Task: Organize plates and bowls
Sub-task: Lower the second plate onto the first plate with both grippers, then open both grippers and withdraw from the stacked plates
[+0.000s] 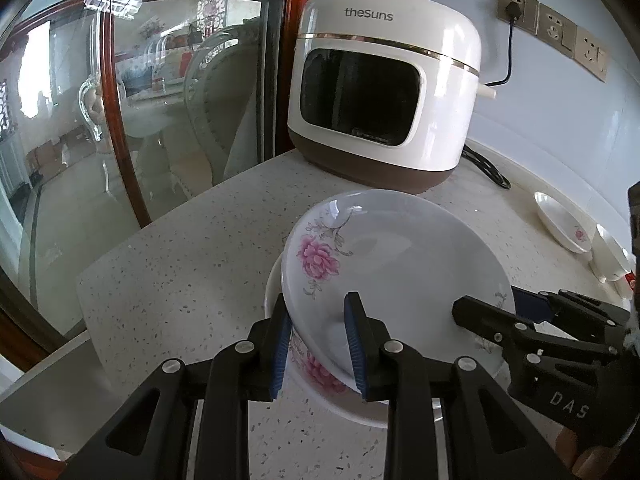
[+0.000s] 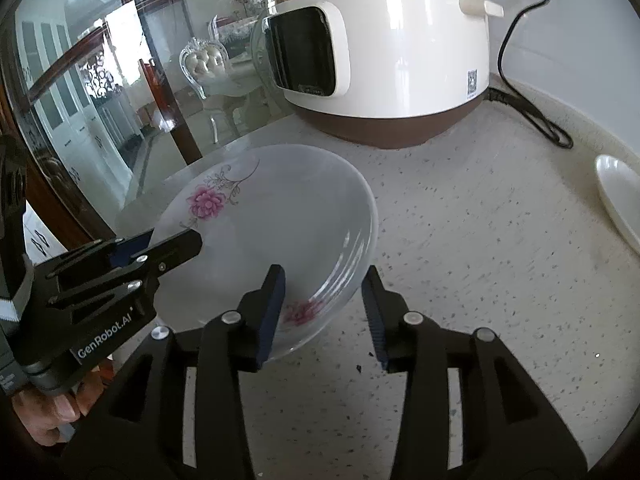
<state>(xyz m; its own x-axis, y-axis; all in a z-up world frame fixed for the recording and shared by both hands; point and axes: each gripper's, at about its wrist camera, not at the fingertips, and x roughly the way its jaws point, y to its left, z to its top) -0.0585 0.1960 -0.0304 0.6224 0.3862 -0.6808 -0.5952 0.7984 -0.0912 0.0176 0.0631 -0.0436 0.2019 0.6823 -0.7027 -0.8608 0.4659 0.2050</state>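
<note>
1. Far left: a curved glass partition (image 1: 132, 120) in a red-brown wooden frame borders the speckled countertop (image 1: 180, 264). A dining room with pale chairs shows through the glass.
2. Left gripper (image 1: 318, 346): its blue-padded fingers stand apart, one on each side of the near rim of the top plate (image 1: 400, 256). Whether the pads press the rim cannot be told. In the right wrist view its body reads "GenRobot.AI", and a hand (image 2: 52, 412) grips its handle.
3. Centre: the top plate, white with a pink flower print, lies tilted on a second flowered dish (image 1: 320, 376). This stack sits at the near left part of the countertop, in front of the cooker.
4. Centre, far: a white cooker (image 1: 384, 92) with a brown base reads "thesuns" above a dark window. A QR label (image 2: 473, 84) is fixed to its right side. A black cord (image 1: 510, 52) runs from it to a wall socket (image 1: 516, 10).
5. Right gripper (image 2: 324, 312): jaws apart, straddling the right rim of the top plate, the left pad over the bowl and the right pad outside it. Its side reads "DAS" in the left wrist view.
6. Far right: a white flowered dish (image 1: 560, 222) and a white bowl (image 1: 610, 256) stand near the wall, well apart from the stack.
</note>
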